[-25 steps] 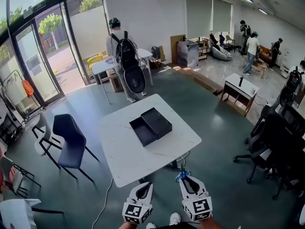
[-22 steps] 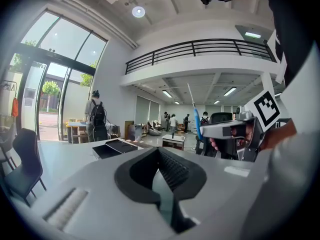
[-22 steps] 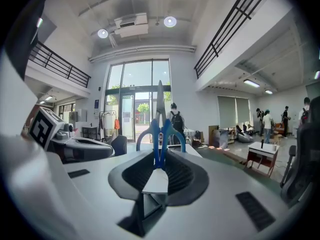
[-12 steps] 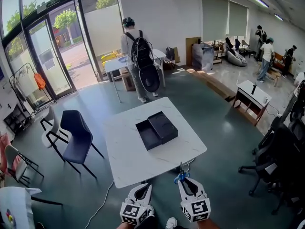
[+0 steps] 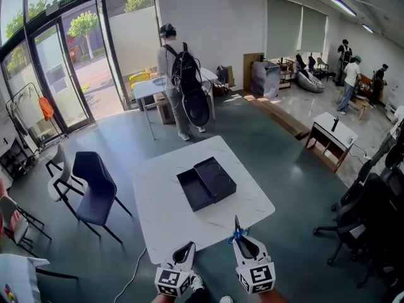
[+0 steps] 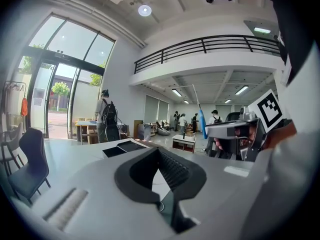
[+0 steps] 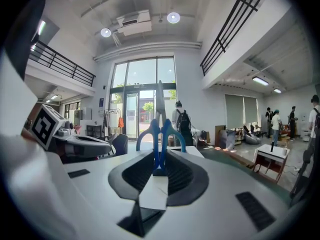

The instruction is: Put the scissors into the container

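So, floor (image 5: 287,163): dark grey-green and glossy, spreading around everything in the head view.
Glass doors (image 5: 63,68): tall, dark-framed panes at 10 to 11 o'clock, with trees and daylight behind them.
White square table (image 5: 170,213): in the middle of the head view, turned corner-on.
Person with black backpack (image 5: 180,74): standing at 12 o'clock from the table, back turned, beside another pale table.
Dark blue chair (image 5: 95,185): at 9 o'clock from the white table, just beside its edge, on thin black legs.
Black rectangular container (image 5: 192,191): an open, shallow box near the table's centre, a shade toward 1 o'clock. A matching flat black piece lies touching its 2 o'clock side.
Right gripper (image 5: 240,240): at 5 o'clock from the table's centre, over the near edge. In the right gripper view (image 7: 159,171) its ribbed dark pads are closed on the scissors' handles.
Left gripper (image 5: 185,252): at 6 o'clock, off the near edge and over the floor, pointing at 12. In the left gripper view (image 6: 159,169) the jaws are brought together with nothing between them.
Blue-handled steel scissors (image 5: 236,229): held by the right gripper, well apart from the container, which lies at 11 o'clock from them. In the right gripper view (image 7: 160,129) they stand upright, with the loops just above the pads and the closed blades pointing to 12.
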The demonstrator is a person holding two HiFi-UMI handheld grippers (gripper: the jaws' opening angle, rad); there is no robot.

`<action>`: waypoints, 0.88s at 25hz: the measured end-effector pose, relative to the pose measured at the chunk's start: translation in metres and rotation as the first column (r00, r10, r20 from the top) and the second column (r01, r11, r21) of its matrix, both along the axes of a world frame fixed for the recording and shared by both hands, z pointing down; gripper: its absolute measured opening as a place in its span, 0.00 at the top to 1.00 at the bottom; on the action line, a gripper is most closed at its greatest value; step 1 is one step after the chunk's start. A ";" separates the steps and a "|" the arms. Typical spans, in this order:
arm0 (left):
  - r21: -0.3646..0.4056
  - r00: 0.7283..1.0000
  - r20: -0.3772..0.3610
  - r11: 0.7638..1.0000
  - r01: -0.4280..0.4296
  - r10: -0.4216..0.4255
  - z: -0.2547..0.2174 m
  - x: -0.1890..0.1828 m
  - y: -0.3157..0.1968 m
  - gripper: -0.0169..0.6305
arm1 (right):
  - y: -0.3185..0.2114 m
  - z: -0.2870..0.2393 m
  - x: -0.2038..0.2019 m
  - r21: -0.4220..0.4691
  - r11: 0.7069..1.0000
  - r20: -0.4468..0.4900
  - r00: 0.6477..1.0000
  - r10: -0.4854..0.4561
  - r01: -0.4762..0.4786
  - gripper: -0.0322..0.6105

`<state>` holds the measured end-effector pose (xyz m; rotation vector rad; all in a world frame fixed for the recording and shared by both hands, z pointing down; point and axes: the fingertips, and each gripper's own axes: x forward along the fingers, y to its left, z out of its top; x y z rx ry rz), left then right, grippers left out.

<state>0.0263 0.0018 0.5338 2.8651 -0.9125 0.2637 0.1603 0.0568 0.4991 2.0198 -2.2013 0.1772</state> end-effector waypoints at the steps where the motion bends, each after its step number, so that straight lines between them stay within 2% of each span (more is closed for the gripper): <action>1: 0.004 1.000 0.002 1.000 -0.004 0.004 0.002 0.002 -0.009 0.96 | -0.009 -0.001 0.001 0.001 1.000 -0.002 1.000 0.002 -0.002 0.84; 7: -0.012 1.000 -0.017 1.000 -0.004 0.004 0.004 0.002 -0.054 0.96 | -0.055 -0.005 -0.006 -0.008 1.000 -0.019 1.000 -0.009 0.009 0.84; 22: 0.030 0.998 -0.029 0.998 -0.063 0.063 -0.002 -0.021 -0.137 0.96 | -0.148 -0.011 -0.036 -0.007 1.000 -0.044 0.999 0.016 -0.016 0.84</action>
